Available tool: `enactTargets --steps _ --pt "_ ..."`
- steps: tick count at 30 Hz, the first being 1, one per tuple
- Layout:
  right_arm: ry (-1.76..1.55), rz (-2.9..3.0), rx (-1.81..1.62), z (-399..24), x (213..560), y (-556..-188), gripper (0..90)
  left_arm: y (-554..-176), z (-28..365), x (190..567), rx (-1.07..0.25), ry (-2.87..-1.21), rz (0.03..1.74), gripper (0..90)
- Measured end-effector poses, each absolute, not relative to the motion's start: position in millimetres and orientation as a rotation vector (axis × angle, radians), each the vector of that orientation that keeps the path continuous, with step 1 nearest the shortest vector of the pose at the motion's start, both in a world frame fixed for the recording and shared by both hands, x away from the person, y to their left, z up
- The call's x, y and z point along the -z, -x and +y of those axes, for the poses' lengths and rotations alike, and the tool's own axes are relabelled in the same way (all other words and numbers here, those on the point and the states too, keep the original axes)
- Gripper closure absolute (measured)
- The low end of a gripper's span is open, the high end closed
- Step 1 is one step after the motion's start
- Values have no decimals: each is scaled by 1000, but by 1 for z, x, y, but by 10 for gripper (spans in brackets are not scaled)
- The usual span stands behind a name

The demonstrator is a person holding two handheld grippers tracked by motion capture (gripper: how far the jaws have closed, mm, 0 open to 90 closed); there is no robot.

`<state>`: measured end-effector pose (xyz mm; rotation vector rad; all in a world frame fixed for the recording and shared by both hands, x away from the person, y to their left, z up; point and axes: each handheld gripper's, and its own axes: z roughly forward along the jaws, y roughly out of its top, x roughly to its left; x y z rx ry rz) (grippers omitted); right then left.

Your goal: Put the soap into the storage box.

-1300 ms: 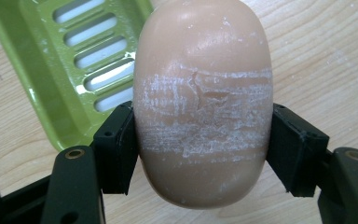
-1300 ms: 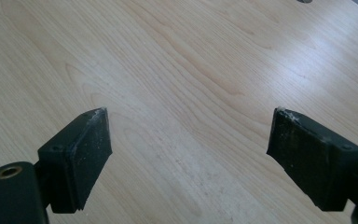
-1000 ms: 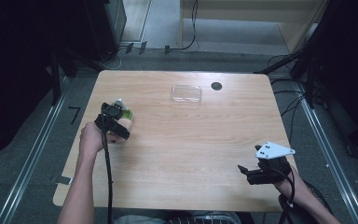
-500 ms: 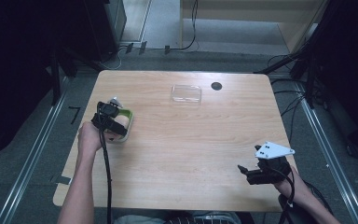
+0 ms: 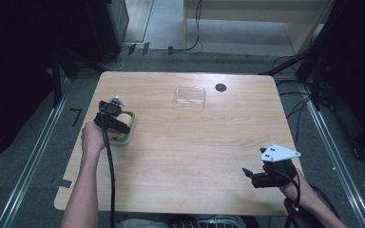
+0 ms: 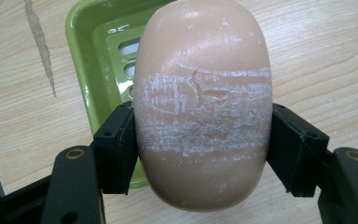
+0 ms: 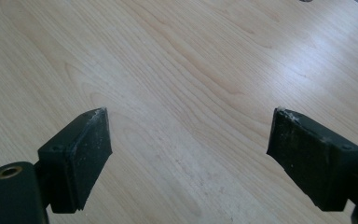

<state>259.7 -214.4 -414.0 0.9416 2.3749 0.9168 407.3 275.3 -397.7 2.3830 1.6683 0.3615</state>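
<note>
Your left gripper point(image 6: 200, 154) grips the peach soap bar point(image 6: 203, 102) between its 2 jaws, just above the green soap dish point(image 5: 125, 128) at the table's left. Centre it, lower gently, then release. Your right gripper point(image 7: 189, 158), near right, is spread wide and holds nothing.

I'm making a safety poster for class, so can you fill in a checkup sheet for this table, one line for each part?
Surface: wooden table, bare in the middle, with a dark round hole near the far edge.
Job's things: peach soap bar, scuffed white, over a green soap dish.
Clutter: clear plastic lid lying flat at the far side.
Grippers: left hand-held gripper shut on the soap bar; right hand-held gripper open above bare wood.
Cables: black cable trails from the left hand-held gripper along the forearm.
Surroundings: grey floor, metal rails, loose cords behind the table.
</note>
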Motion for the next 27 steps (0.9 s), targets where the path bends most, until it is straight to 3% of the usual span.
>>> enactTargets --steps 27 --pt "-939 2375 -921 -213 414 -260 134 -418 286 402 -450 -2249 1713 338"
